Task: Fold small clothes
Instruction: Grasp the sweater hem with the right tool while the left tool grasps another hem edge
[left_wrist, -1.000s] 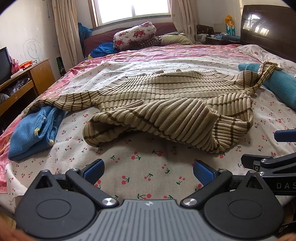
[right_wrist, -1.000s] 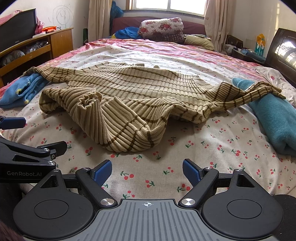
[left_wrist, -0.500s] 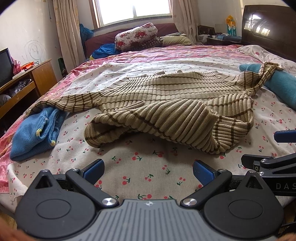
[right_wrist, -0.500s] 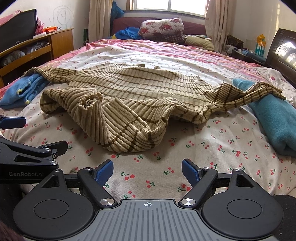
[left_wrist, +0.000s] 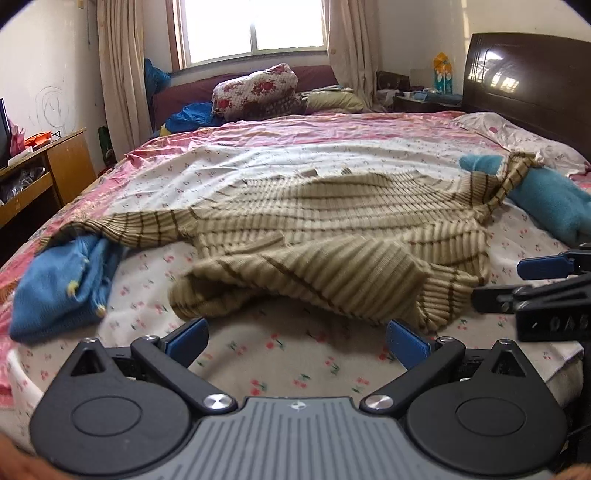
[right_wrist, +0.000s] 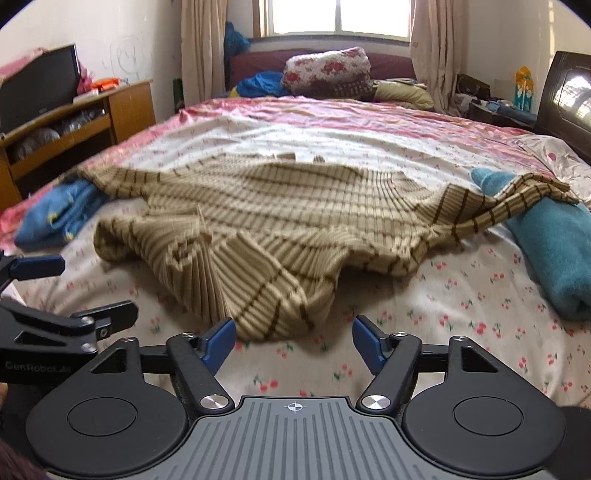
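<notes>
Sweater (left_wrist: 332, 236): spread crumpled on the bed (left_wrist: 258, 173), mid-frame, just beyond both claws.
Left claw (left_wrist: 295, 338): held wide open, nothing gripped.
Right claw (right_wrist: 293, 338): held wide open; hem seen just ahead.

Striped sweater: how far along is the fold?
Done: little. The striped sweater lies spread on the bed, its near hem bunched and flipped back, one sleeve draped over the teal towel. In hand: nothing; left gripper and right gripper hang open, short of the hem. Left: sleeves and body folds.
</notes>
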